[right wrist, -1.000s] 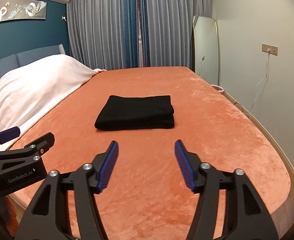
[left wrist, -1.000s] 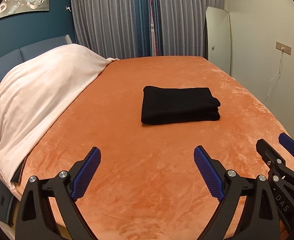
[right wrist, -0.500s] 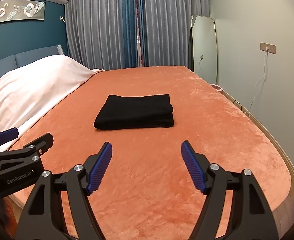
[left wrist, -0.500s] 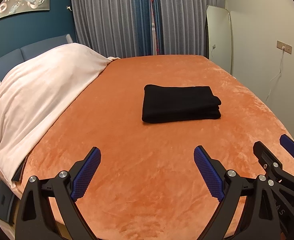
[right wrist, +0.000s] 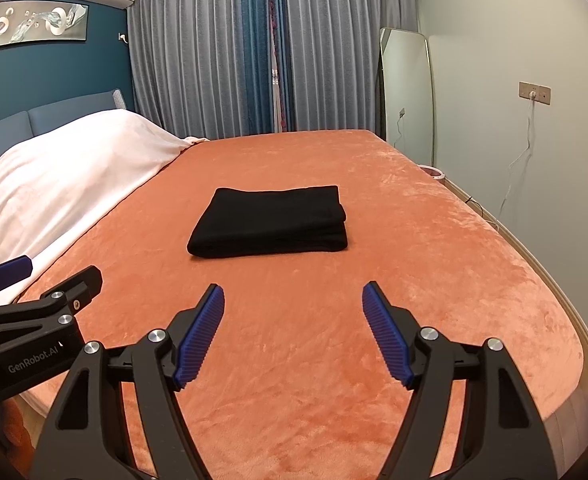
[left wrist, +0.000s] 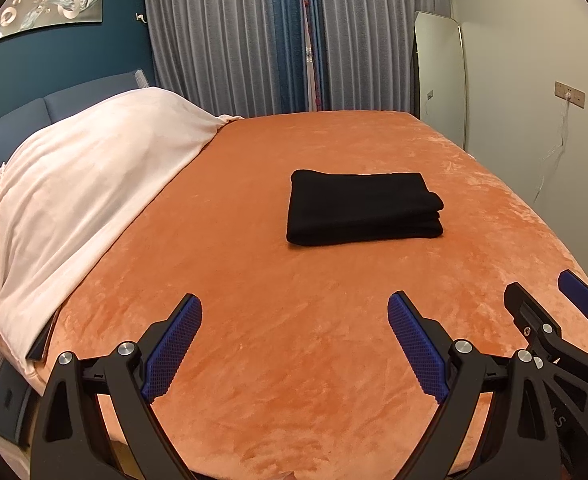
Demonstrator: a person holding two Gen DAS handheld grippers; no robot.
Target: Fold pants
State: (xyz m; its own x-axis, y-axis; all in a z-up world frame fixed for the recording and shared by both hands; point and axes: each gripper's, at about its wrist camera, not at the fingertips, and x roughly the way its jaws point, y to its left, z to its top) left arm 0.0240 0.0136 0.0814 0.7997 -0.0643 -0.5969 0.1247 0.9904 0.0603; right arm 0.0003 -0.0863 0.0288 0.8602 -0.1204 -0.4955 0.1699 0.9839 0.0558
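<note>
The black pants [left wrist: 364,208] sit folded in a neat stack in the middle of the frame, on the orange bed [left wrist: 294,380]. Your left gripper [left wrist: 294,344] and right gripper [right wrist: 294,332] are both wide and hold nothing. If you poke the stack, the layers could slide apart.
</note>
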